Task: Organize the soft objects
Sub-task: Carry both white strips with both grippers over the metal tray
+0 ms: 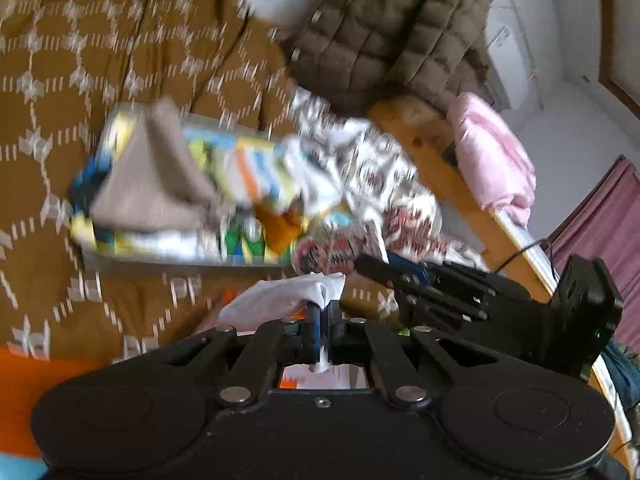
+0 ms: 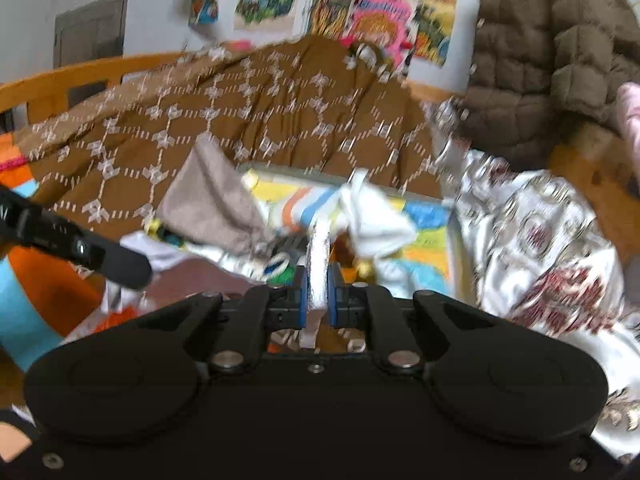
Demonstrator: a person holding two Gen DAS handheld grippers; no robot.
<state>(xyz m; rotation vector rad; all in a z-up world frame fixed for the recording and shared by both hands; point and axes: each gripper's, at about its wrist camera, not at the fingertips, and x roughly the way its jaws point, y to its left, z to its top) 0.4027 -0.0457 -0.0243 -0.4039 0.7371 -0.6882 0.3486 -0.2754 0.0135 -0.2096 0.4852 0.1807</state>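
Note:
My left gripper [image 1: 323,310] is shut on a white cloth [image 1: 280,300] that bunches out to the left of its fingers, low over the bed. My right gripper [image 2: 318,278] is shut on a white cloth strip [image 2: 319,248] standing up between its pads. I cannot tell if both hold one piece. Beyond them lies a colourful fabric box [image 1: 132,240] with a taupe cloth [image 1: 156,176] draped over its edge and a white cloth [image 2: 376,216] inside. The right gripper's body [image 1: 460,296] shows in the left wrist view, just right of the held cloth.
A brown patterned bedspread [image 1: 100,60] covers the bed. A white and red patterned cloth [image 2: 540,240] lies right of the box. A brown puffer jacket [image 1: 392,32] and a pink cloth [image 1: 492,152] hang at the wooden bed rail [image 1: 440,168]. Posters [image 2: 360,8] cover the wall.

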